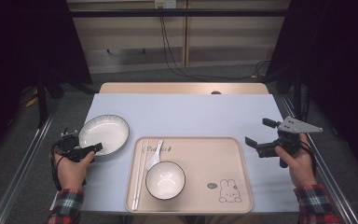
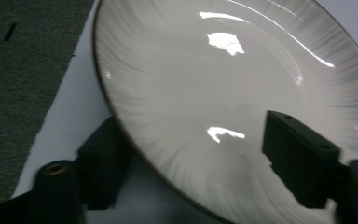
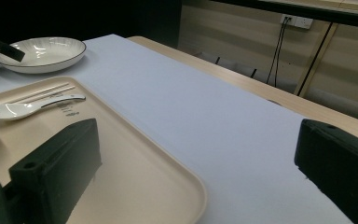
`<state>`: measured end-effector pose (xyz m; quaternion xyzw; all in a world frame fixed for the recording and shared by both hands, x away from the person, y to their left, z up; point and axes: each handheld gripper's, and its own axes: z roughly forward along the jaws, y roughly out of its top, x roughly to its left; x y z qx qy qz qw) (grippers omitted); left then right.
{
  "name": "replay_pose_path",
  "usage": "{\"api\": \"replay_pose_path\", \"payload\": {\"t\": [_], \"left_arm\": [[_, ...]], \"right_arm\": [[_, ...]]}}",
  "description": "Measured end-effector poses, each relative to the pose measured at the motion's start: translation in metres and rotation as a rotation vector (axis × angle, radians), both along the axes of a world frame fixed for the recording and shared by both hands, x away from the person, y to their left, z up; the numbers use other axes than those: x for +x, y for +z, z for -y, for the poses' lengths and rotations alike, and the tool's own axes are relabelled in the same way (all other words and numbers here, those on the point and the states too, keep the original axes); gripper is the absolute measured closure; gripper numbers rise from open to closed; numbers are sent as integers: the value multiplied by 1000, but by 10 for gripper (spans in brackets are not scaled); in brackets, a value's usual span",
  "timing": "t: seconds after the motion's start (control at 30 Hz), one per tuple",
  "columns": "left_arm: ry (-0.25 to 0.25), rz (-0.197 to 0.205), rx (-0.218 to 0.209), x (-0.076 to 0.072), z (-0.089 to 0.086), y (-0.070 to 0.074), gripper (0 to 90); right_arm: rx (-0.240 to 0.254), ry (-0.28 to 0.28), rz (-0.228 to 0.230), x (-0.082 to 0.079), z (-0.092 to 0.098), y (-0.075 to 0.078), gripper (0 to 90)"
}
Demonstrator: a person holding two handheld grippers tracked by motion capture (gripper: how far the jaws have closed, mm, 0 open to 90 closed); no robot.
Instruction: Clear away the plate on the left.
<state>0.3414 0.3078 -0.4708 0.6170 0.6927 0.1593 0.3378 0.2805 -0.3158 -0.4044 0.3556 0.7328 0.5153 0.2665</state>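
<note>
- White ribbed ceramic plate [image 1: 104,134] with dark rim sits on the grey-blue surface [image 1: 200,116], just left of the beige plastic tray [image 1: 214,158]; not yet lifted.
- Left gripper [image 1: 87,150] straddles the plate's near rim, one jaw under, one over; jaws apart, no pad contact visible, so grasp isn't made.
- Right gripper [image 1: 257,135] hangs released above the tray's right edge, holding nothing.
- Plate is empty.
- Tray holds an empty white dark-rimmed bowl [image 1: 165,179], white spoon [image 1: 154,157], pale chopsticks [image 1: 139,173].
- Left to do, likely: clamp, lift, move plate.

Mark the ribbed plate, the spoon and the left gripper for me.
ribbed plate [image 1: 106,131]: high view, on its bare white centre.
spoon [image 1: 154,158]: high view, on its scoop, on the tray.
left gripper [image 2: 191,154]: left gripper view, midway between its jaws, which straddle the plate's rim.
</note>
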Motion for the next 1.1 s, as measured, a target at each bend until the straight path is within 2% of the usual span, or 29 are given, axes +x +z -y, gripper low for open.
{"api": "replay_pose_path", "payload": {"t": [0.1,0.3,0.37,0.43,0.47,0.53,0.57,0.6,0.63,0.77,0.8,0.83,0.97,1.07,1.1], "left_arm": [[8,-6,-9,1,2,0,457],[21,-19,-24,8,9,0,528],[30,-16,-46,10,12,-1,546],[38,-11,-32,12,14,-2,585],[34,-25,-36,12,13,-1,591],[60,-27,-71,13,13,-2,605],[49,-40,-74,13,10,-1,616],[78,-35,-97,15,11,-2,626],[85,-39,-106,15,9,-2,638],[144,-32,-212,13,4,-5,706],[134,-27,-227,13,0,-7,721],[143,-30,-264,13,-1,-8,737],[170,-23,-306,18,2,-6,775],[185,-34,-301,24,2,-3,798],[195,-31,-325,26,2,-2,805]], "right_arm": [[1,5,-1,0,-1,0,0],[1,8,-1,1,-1,-1,0],[1,10,-3,1,-1,-1,0],[2,6,-2,1,-1,-1,0],[1,8,-1,1,0,-1,0],[6,7,-1,2,0,-1,0],[4,6,-1,2,0,-1,0],[5,3,-4,2,-1,-1,0],[6,2,-5,2,-1,-1,0],[5,12,-6,2,-2,-1,0],[5,15,-5,2,-2,-1,0],[4,18,-4,2,-2,-1,0],[2,11,-8,3,-2,-3,0],[8,6,-10,3,0,-2,0],[9,3,-8,3,1,-2,0]]}}
